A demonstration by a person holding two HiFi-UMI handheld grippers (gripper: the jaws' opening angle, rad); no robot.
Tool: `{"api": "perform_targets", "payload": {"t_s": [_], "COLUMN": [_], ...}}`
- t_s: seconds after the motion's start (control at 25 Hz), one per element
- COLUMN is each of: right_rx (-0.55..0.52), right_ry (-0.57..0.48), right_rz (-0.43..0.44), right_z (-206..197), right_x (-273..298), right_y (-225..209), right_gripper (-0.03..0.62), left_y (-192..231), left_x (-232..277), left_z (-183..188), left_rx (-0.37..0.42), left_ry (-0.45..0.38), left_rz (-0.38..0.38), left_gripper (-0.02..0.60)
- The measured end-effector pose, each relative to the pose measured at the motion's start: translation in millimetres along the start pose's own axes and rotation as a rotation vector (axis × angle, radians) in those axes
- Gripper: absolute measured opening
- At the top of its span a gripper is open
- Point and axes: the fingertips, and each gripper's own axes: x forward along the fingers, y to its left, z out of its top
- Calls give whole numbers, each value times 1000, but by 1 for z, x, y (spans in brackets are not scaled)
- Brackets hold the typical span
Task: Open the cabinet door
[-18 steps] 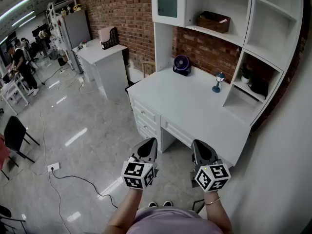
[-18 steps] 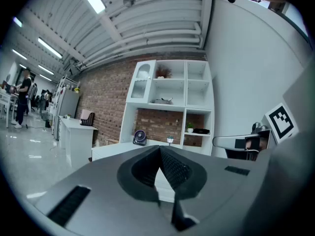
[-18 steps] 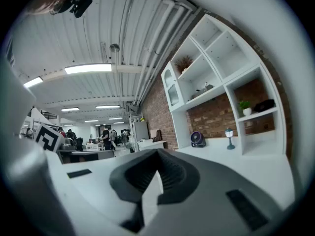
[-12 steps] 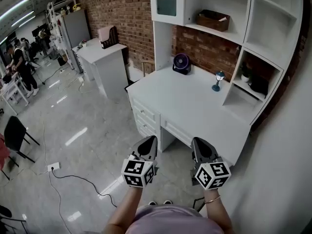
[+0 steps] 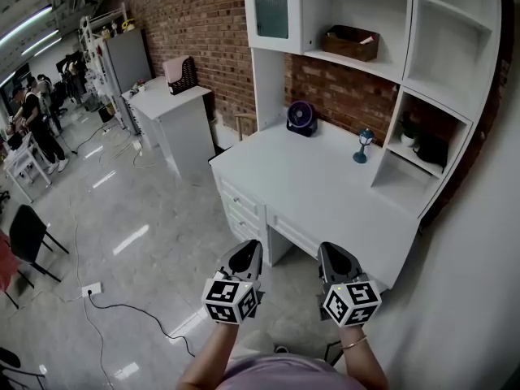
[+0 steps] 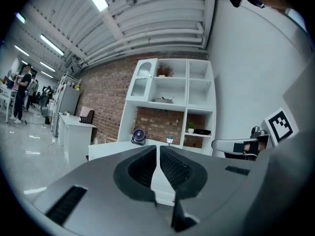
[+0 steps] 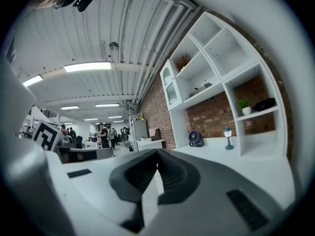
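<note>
Desk (image 5: 325, 193) higher, left tool (image 5: 250, 245), right tool (image 5: 328, 249) lower

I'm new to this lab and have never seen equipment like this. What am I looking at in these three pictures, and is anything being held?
There is no robot here. A person holds a two-jaw tool in each hand, the left gripper and the right gripper. The marker cubes are part of the grippers. The wide picture comes from a camera on the person's head, looking down. The other two come from cameras riding on each gripper, looking along its jaws. Both pairs of jaws are shut, with nothing between them. Ahead stands a white desk carrying a small fan and a little lamp. Above the fan is the closed cabinet door, not yet touched.
</note>
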Motion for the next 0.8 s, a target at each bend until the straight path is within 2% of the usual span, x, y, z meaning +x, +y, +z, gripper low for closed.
{"api": "perform_targets", "payload": {"t_s": [0.12,0.28,0.48,0.8], "right_rx": [20,31,30,-5], "right_ry": [-6,-22,-32,-69], "right_rz": [8,23,37,24], "right_z": [1,9,18,54], "right_x": [13,43,101,208], "right_y": [-2,-6,-18,-39], "right_gripper": [15,43,97,117], "left_y": [9,29,64,132], "left_x": [11,33,82,173], "left_z": [-1,1,11,53], "left_rx": [-1,-12,-16,28], "left_ry": [5,3,-6,-39], "left_rz": [-3,3,-13,-55], "left_gripper": [11,62,87,130]}}
